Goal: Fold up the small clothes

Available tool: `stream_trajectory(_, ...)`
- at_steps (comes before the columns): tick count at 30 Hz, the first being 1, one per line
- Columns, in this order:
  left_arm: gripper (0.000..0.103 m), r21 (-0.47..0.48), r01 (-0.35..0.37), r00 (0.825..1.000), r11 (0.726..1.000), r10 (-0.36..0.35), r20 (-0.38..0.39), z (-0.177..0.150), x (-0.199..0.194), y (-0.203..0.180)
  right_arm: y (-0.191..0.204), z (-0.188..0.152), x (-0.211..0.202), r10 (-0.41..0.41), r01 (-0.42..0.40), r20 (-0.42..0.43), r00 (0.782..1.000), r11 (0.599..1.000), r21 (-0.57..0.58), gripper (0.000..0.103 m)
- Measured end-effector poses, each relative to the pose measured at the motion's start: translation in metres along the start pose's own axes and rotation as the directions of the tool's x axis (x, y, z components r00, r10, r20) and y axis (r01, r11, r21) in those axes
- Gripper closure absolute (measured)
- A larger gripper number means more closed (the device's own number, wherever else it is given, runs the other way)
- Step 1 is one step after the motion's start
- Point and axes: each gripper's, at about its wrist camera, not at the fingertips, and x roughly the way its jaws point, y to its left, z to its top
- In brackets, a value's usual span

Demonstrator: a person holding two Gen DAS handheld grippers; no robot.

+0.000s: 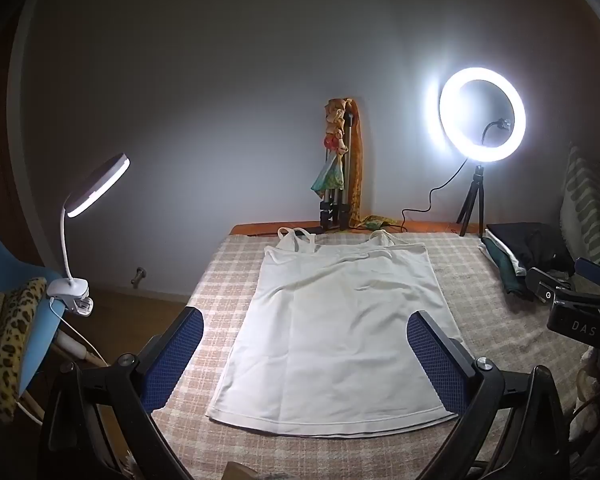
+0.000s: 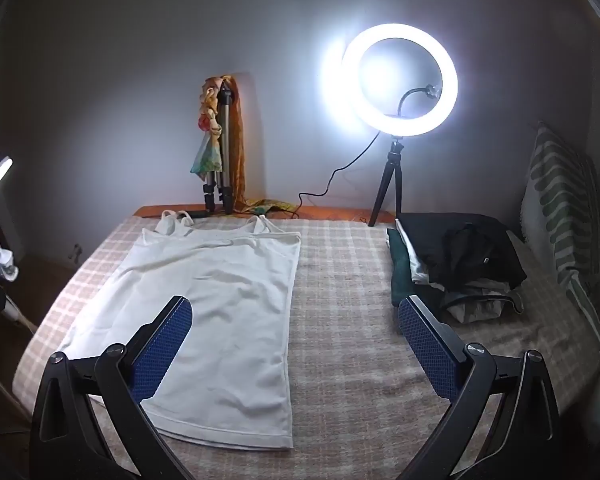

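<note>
Your left gripper [image 1: 304, 344] hovered above the white camisole [image 1: 336, 332] with its jaws spread wide and nothing between the blue, finely gridded pads [image 1: 436, 356]. Your right gripper [image 2: 296, 340] was the same: jaws wide apart, holding nothing, one pad over the right part of the camisole and the other near the pile of clothes [image 2: 456, 260]. The camisole lay flat and unfolded on the checked blanket [image 2: 340, 300], thin straps toward the wall and hem toward you; the fabric looked soft and smooth, with only light wrinkles. The blanket had a woven look, in pale pink and beige squares. To the right of the camisole, well apart from it, the pile had a black garment on top, white and dark green layers under it, and some grey cloth at the front. There was no container, the pile sat directly on the blanket. Behind it leaned a striped pillow [image 2: 560, 184]. At the wall a round ring light [image 2: 400, 80] on a small black tripod shone strongly, and a folded tripod [image 2: 220, 152] stood with colourful cloth hanging on it. At the left a white clip lamp [image 1: 96, 188] with a bent neck was fixed to a blue chair [image 1: 36, 312].
</note>
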Motion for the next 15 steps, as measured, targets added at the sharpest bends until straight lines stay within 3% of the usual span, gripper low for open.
stream_trajectory(15, 0.0, 0.008, -0.002, 1.0, 1.0, 0.002, -0.025, -0.0025, 0.0072, -0.0005, -0.0088, 0.0044, -0.0057, -0.001, 0.0, 0.014, 1.0, 1.0, 0.016, 0.0)
